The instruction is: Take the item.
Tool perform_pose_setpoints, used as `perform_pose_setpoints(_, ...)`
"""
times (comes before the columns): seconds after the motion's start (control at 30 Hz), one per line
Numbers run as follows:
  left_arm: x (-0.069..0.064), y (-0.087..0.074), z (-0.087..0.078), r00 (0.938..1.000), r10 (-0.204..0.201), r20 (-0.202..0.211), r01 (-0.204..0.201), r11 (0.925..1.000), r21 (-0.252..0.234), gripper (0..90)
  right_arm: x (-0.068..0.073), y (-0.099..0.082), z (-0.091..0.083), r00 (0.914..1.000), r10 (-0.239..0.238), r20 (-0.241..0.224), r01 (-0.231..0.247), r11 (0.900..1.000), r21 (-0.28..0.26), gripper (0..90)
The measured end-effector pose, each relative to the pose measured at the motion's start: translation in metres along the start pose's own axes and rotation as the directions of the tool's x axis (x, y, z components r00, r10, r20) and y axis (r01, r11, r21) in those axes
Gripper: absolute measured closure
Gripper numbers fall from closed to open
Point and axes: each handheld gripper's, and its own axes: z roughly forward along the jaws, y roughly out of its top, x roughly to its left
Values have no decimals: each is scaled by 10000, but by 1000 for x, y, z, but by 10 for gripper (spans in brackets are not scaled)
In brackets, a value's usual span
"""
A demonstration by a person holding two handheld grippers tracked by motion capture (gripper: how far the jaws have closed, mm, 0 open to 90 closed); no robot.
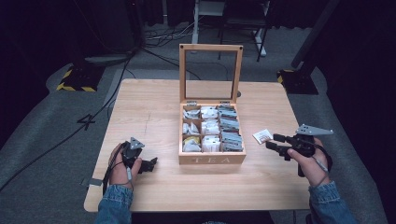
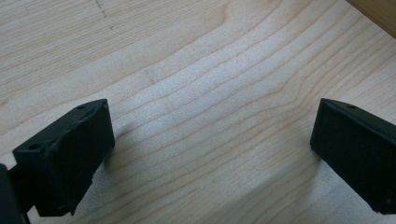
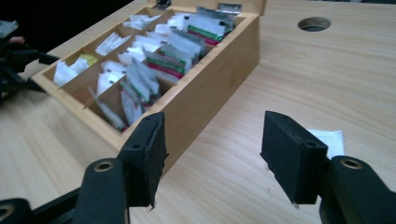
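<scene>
A wooden tea box (image 1: 212,158) stands near the middle of the counter (image 1: 154,107), its glass-paned lid (image 1: 210,73) raised upright at the back and the word TEA on its front wall. Inside, dividers make three columns of compartments: white tea bags in the left and middle columns, a yellow one (image 1: 190,139) in the front-left compartment, and grey-and-green sachets standing on edge in the right column.

To the right of the box, apart from it, a single white tea bag packet (image 1: 262,136) lies flat on the counter. The right gripper (image 1: 274,141) hangs just beside it, pointing toward the box, its fingers (image 3: 148,148) spread apart with nothing between them. In the right gripper view the packet (image 3: 332,140) shows behind the right-hand finger, and the box's side wall (image 3: 219,88) rises just ahead of the fingers, between them and the sachets.

The left gripper (image 1: 150,164) rests low over the counter to the left of the box, held in the person's left hand (image 1: 122,163). Its fingers (image 2: 70,154) stand wide apart over bare wood, and a corner of the box (image 2: 376,11) shows at the upper right of the left gripper view.

A round cable hole (image 3: 314,23) is cut in the counter behind the box. Denim sleeves (image 1: 114,205) cover both forearms. Beyond the counter, cables (image 1: 116,74) trail over the grey floor between stand bases.
</scene>
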Motion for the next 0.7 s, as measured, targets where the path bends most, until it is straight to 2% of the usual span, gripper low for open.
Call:
perform_pose_setpoints(0.13, 0, 1, 1, 10000, -22, 19, 22, 10000, -4, 0, 14, -6, 0, 9991, -347, -227, 353, 9990, 275, 406)
perform_pose_setpoints(0.33, 0, 1, 2, 10000, -36, 33, 36, 10000, -8, 1, 26, -15, 2, 9980, -470, -413, 488, 9979, 429, 406)
perform_pose_setpoints(0.47, 0, 1, 2, 10000, -30, 31, 30, 10000, -4, 0, 32, -20, 5, 9962, -696, -524, 728, 9955, 608, 424)
perform_pose_setpoints(0.6, 0, 1, 2, 10000, -32, 30, 32, 10000, -8, 1, 34, -22, 6, 9956, -775, -530, 792, 9964, 310, 467)
perform_pose_setpoints(0.7, 0, 1, 2, 10000, -29, 29, 29, 10000, -5, 1, 35, -27, 11, 9953, -875, -418, 891, 9952, 393, 469)
